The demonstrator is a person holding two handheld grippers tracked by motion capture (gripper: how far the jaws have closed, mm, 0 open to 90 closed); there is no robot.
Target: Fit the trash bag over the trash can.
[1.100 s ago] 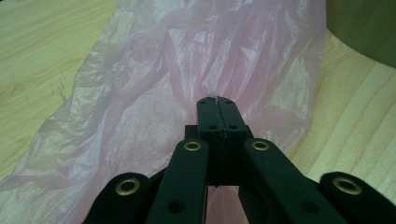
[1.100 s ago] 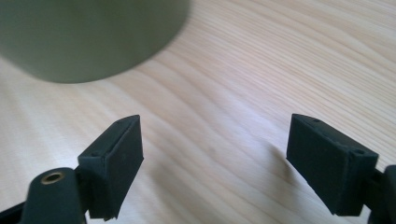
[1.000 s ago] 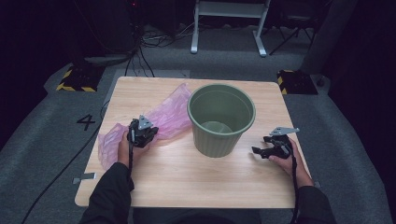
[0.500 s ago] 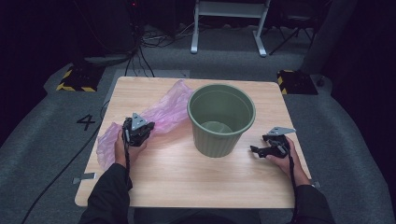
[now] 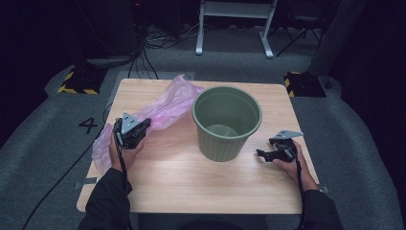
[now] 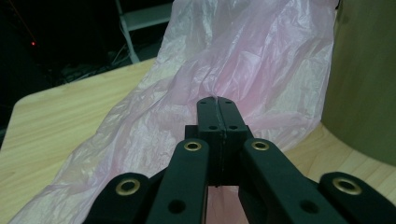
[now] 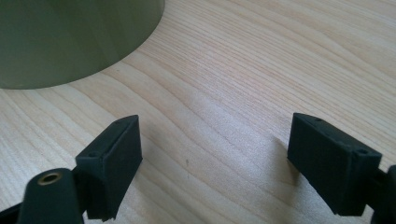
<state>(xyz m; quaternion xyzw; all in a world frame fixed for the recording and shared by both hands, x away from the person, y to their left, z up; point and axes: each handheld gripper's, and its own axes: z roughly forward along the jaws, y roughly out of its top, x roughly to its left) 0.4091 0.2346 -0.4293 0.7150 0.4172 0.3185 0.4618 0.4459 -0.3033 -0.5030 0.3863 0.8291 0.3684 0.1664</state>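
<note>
- The left gripper [image 5: 143, 125] is clenched on a fold of the pink plastic bag [image 5: 165, 108]; in the left gripper view the jaws meet tight, with the film bunched at their tips [image 6: 217, 100]
- Against the high view of a second ago, this hand has come up and drawn a little toward the table's 9 o'clock edge, and the pinched part of the bag has lifted with it
- The bag lies at about 10 o'clock of the green bin [image 5: 227, 122]: its far end is at the bin's wall near the rim, while its near end trails off the table [image 5: 191, 177] edge at 8 o'clock
- The right gripper [image 5: 262, 153] has kept its place at 4 o'clock of the bin, low over the wood just beside the bin's base; its jaws stand wide apart with nothing between them [image 7: 201, 154]
- The bin stands upright at the table's middle, and from above it looks empty
- My reading: the grasp on the film has held, so the work has passed from pinching to lifting; the bag looks meant for lining the bin
- The bag's mouth is not yet open and the free gripper has no hold on it, so a second pinch on the film would likely be needed
</note>
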